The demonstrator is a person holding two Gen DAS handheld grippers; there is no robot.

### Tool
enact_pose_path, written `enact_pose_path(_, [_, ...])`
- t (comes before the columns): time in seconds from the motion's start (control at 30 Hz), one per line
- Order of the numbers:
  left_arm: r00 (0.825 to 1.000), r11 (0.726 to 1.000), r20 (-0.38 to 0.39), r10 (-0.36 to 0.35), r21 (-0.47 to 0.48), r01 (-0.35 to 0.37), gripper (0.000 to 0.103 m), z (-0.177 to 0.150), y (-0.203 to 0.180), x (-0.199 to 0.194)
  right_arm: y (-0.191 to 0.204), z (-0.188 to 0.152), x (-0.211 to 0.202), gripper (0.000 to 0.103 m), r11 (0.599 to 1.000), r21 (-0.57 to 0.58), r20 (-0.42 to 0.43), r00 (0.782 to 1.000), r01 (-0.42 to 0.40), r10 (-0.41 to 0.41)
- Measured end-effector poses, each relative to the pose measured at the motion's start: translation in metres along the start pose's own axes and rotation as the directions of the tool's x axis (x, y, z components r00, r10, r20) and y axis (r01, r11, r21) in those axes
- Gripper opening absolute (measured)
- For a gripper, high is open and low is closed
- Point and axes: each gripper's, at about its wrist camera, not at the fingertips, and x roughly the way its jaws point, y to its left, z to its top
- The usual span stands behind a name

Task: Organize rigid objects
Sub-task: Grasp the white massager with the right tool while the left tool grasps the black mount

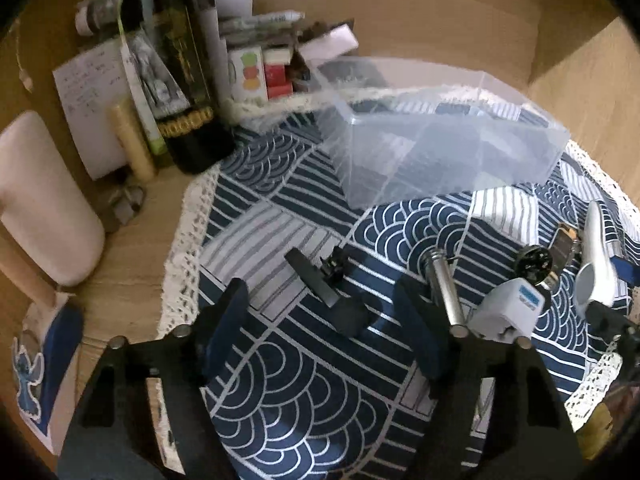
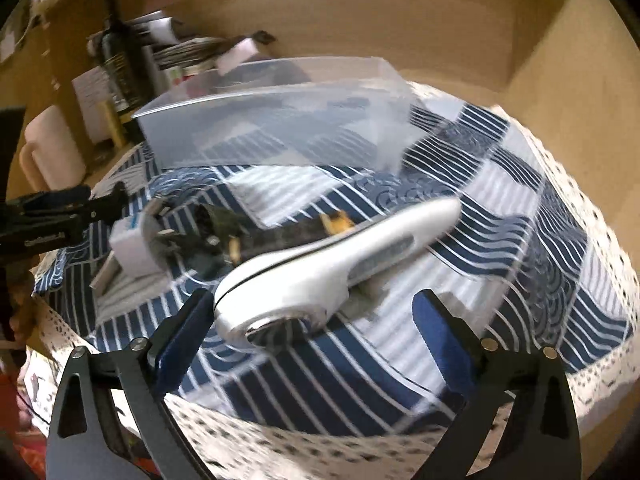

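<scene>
A clear plastic box (image 1: 440,136) (image 2: 276,120) stands on a blue-and-white patterned cloth (image 1: 300,380). My left gripper (image 1: 320,320) is open just in front of a black clip-like part (image 1: 328,292). A metal cylinder (image 1: 444,288), a white plug adapter (image 1: 504,312), a small round motor (image 1: 534,266) and a white-silver handled tool (image 1: 596,264) lie to the right. My right gripper (image 2: 316,320) is open around the round end of the white-silver tool (image 2: 332,256), which lies on the cloth. The adapter (image 2: 132,248) and dark parts (image 2: 216,228) lie left of it.
A dark bottle (image 1: 176,68), papers, small boxes and a pale roll (image 1: 132,140) crowd the back left. A pink-white container (image 1: 44,200) stands at the left. Wooden walls enclose the back and right. The left gripper shows in the right wrist view (image 2: 52,216).
</scene>
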Motion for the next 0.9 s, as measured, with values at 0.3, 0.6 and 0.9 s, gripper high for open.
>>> enact_pose_path(0.3, [0.999, 0.999, -0.036, -0.036, 0.001, 0.036, 0.040, -0.001, 0.001, 0.010, -0.027, 0.008, -0.024, 0.097, 0.995, 0.088, 0.051, 0.998, -0.042, 0.038])
enact_pose_path(0.6, [0.996, 0.996, -0.023, -0.091, 0.011, 0.091, 0.016, -0.011, 0.000, -0.003, -0.038, 0.021, 0.010, 0.071, 0.983, 0.164, -0.043, 0.995, -0.079, 0.087])
enact_pose_path(0.9, [0.990, 0.987, -0.020, -0.139, 0.076, 0.140, 0.016, -0.028, -0.011, -0.019, -0.059, 0.018, -0.001, 0.064, 0.995, 0.101, -0.079, 0.997, -0.018, 0.026])
